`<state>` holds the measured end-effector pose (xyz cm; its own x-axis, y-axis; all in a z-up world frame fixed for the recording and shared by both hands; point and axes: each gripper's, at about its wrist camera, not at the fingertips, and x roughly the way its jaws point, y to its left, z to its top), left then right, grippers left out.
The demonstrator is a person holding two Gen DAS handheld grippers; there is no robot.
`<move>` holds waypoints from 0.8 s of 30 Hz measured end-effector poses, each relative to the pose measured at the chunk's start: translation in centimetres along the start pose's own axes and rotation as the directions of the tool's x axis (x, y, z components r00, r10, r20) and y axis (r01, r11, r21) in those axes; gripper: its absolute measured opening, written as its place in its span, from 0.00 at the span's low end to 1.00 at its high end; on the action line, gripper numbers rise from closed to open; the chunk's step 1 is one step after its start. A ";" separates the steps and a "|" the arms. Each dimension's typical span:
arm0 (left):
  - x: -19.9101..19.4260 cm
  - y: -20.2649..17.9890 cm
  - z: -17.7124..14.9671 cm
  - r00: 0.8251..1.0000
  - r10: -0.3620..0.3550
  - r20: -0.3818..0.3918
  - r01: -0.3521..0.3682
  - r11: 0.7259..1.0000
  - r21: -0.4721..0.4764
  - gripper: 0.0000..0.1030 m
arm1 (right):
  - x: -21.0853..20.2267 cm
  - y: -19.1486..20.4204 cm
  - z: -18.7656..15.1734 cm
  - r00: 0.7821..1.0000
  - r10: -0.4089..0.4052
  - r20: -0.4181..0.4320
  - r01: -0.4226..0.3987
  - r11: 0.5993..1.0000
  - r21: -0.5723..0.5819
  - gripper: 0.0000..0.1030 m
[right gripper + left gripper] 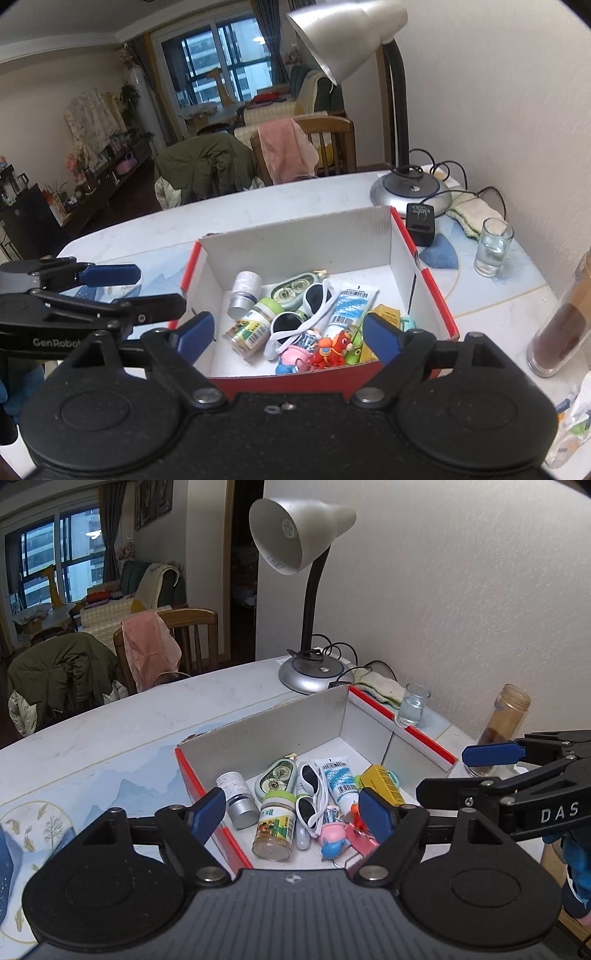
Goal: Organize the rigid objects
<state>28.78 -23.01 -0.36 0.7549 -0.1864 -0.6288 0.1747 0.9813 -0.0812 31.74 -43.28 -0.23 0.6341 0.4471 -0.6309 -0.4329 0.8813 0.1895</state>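
Observation:
A red-and-white cardboard box (pixel 258 734) (pixel 295 240) stands open on the table. In it lie a silver-capped white bottle (pixel 238 799) (pixel 245 291), a green-lidded jar (pixel 275 825) (pixel 251 328), white sunglasses (pixel 310 797) (pixel 295 317), a blue-and-white tube (pixel 338 781) (pixel 349 308), a yellow carton (pixel 382 782) (pixel 386 314), a green case (pixel 277 777) and small toys (pixel 328 350). My left gripper (pixel 291 808) (pixel 160 290) hovers open over the box's left side. Above the near wall, my right gripper (pixel 288 325) (pixel 443 773) is open too. Neither holds anything.
A desk lamp (pixel 310 675) (pixel 410 190) stands behind the box with its cord and a black adapter (pixel 421 221). A glass of water (pixel 412 705) (pixel 493 245), a folded cloth (pixel 380 686) and a tall jar with brown contents (pixel 561 332) sit to the right. Chairs draped with clothes (pixel 159 646) stand past the far edge.

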 end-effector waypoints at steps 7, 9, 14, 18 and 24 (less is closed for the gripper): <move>-2.2 0.5 -1.3 1.000 -0.025 0.018 0.025 1.000 -0.007 0.83 | -1.9 1.5 -1.1 0.999 -0.003 0.047 0.002 1.000 0.006 0.96; -2.6 0.7 -1.6 0.999 -0.034 0.021 0.034 0.999 -0.020 0.94 | -2.4 2.0 -1.4 0.998 0.003 0.059 -0.003 1.000 0.005 0.97; -3.5 1.1 -2.3 0.998 -0.043 0.039 0.045 0.998 -0.042 1.00 | -3.6 2.7 -1.9 0.996 -0.002 0.094 0.000 1.000 0.017 1.00; -4.1 1.1 -2.8 0.998 -0.034 0.049 0.036 0.998 -0.043 1.00 | -4.3 3.2 -2.4 0.994 -0.012 0.104 0.010 1.000 0.020 1.00; -5.0 1.0 -3.6 0.998 -0.037 0.058 0.041 0.998 -0.057 1.00 | -5.4 4.2 -3.2 0.993 -0.023 0.117 0.021 1.000 0.019 1.00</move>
<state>22.87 -20.96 -0.09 0.7830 -0.2254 -0.5797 0.1686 0.9740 -0.1510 24.49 -42.51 1.59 0.7145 0.4418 -0.5425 -0.4076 0.8931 0.1904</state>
